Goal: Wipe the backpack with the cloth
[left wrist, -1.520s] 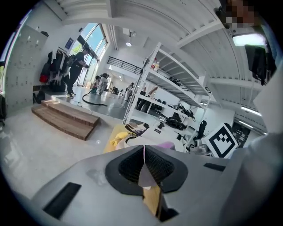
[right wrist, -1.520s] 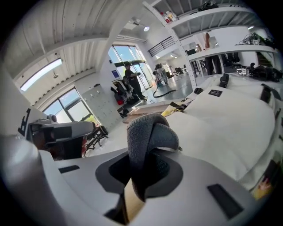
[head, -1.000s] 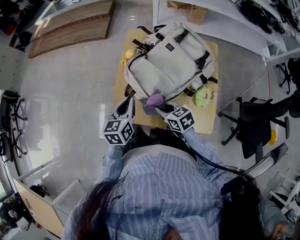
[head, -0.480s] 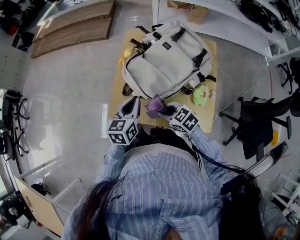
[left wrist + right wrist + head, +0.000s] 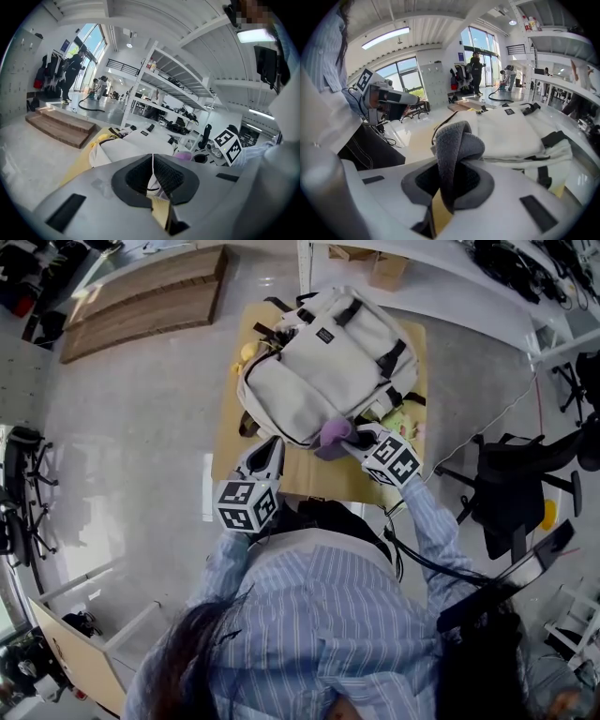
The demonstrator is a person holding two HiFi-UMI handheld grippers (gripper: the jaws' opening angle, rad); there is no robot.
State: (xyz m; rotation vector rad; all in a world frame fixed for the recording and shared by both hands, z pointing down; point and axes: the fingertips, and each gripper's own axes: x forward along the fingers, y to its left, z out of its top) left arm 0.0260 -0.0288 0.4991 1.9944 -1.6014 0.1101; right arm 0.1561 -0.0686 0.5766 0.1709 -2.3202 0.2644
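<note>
A cream backpack (image 5: 323, 362) with black straps lies flat on a small wooden table (image 5: 234, 442). My right gripper (image 5: 355, 439) is shut on a purple-grey cloth (image 5: 333, 435), which rests against the backpack's near edge. In the right gripper view the cloth (image 5: 457, 140) bulges out of the jaws, with the backpack (image 5: 511, 131) just beyond. My left gripper (image 5: 271, 446) hovers over the table's near side, left of the cloth, with its jaws together and nothing in them. In the left gripper view the backpack (image 5: 136, 143) and the cloth (image 5: 183, 155) lie ahead.
A green plush toy (image 5: 405, 423) lies by the backpack's right side and a yellow item (image 5: 246, 352) by its left. A black office chair (image 5: 506, 484) stands to the right. White shelving (image 5: 422, 277) is behind the table, and wooden steps (image 5: 141, 287) lie at the far left.
My right gripper has carried the cloth to the right and slightly away along the backpack's near edge. The left gripper has barely moved.
</note>
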